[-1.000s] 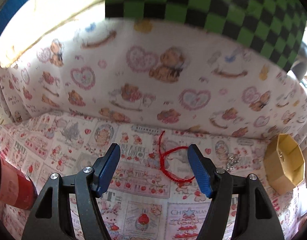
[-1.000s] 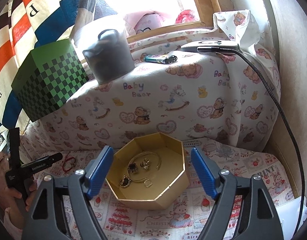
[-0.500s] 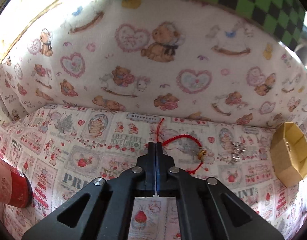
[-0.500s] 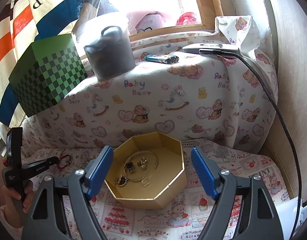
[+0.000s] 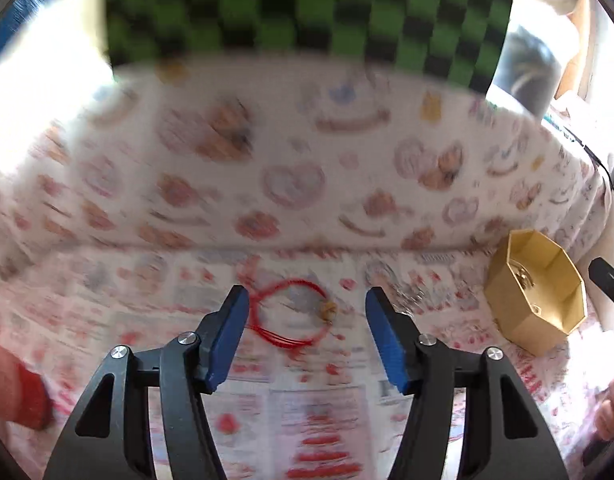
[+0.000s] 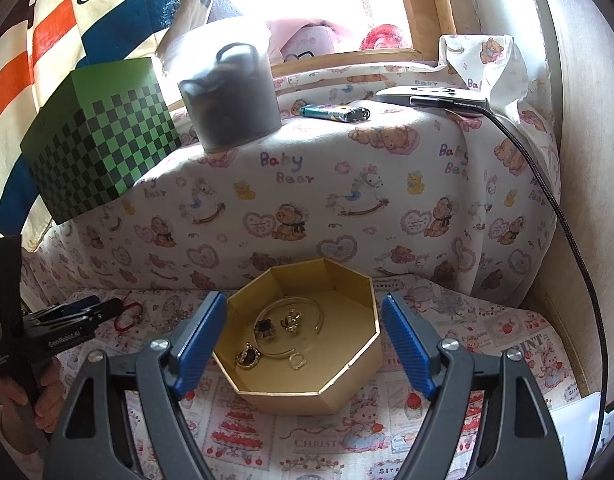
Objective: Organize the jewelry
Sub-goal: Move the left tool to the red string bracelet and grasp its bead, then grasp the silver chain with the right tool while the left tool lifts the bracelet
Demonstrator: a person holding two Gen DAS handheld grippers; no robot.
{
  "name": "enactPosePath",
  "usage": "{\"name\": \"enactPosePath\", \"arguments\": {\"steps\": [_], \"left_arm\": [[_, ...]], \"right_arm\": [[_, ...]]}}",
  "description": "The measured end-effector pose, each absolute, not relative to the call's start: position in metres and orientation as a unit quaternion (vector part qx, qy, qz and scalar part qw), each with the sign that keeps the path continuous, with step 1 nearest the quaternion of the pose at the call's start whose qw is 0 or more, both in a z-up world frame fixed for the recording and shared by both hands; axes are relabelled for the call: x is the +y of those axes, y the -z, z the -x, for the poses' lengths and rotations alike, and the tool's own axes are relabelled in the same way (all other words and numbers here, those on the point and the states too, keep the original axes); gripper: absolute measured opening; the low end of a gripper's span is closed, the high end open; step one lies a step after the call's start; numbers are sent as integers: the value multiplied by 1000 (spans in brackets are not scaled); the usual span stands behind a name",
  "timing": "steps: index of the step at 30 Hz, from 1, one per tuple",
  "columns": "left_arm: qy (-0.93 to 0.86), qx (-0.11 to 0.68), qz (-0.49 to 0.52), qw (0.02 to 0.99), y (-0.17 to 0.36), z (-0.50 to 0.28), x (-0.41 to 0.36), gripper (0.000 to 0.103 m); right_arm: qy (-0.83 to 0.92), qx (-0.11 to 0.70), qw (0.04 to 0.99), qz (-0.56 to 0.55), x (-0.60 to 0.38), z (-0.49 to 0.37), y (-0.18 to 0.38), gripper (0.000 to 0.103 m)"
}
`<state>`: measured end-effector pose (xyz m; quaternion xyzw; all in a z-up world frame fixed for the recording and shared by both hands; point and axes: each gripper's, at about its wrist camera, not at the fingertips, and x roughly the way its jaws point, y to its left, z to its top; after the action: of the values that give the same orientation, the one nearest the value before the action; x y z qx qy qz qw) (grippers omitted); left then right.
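A red cord bracelet (image 5: 291, 316) with a small gold charm lies on the patterned cloth, between and just beyond my left gripper's (image 5: 307, 320) open, empty fingers. The left wrist view is motion-blurred. A gold octagonal box (image 6: 303, 332) stands open in front of my right gripper (image 6: 303, 344), whose open, empty fingers flank it. Inside lie a thin gold bangle (image 6: 291, 316) and several small gold and dark pieces. The box also shows at the right of the left wrist view (image 5: 539, 292). The left gripper and bracelet (image 6: 127, 318) show at the left of the right wrist view.
A raised ledge draped in teddy-bear cloth (image 6: 347, 200) backs the work area. On it stand a green checkered box (image 6: 95, 140), a dark lidded jar (image 6: 231, 112), a lighter (image 6: 335, 112) and a device with a black cable (image 6: 547, 184). A red object (image 5: 15, 384) sits at far left.
My left gripper closed at the red bracelet half a second ago and is now open again, drawn back and up; the bracelet lies on the cloth, bunched into a loop. The right gripper barely moved.
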<state>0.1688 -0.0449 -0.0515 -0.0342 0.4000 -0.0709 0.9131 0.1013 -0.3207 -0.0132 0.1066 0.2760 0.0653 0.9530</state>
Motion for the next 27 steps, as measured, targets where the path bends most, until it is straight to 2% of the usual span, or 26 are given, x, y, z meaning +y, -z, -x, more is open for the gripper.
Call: {"name": "enactPosePath", "arguments": {"steps": [2,3,5,8,11,15,23,27], "left_arm": [[77,416,49,905,58,-178,-50,41],[77,418,48,904,59,-183,-54,38],[76,426,30,901,63,-187,-63,23],[59,437,9,898,73,-191,-78,9],[51,418,-9,907,72,-184,-85,9],[55,392,21,918,57,-169,-73,9],[41,264,40,963,12,-136,-69,9],[56,284,33,957,17,-148,-77,9]], "right_arm": [[-64,276,953,-108,-322,-102,13,78],[-65,277,953,-108,-322,-102,13,78],[-64,278,953,-106,-323,-104,14,78],[-63,279,953,-104,-322,-105,14,78],[-63,279,953,-100,-321,-104,14,78],[-67,275,954,-96,-319,-103,12,78],[-128,276,945,-119,-302,-80,-12,78],[-137,285,945,-82,-270,-84,-23,78]]}}
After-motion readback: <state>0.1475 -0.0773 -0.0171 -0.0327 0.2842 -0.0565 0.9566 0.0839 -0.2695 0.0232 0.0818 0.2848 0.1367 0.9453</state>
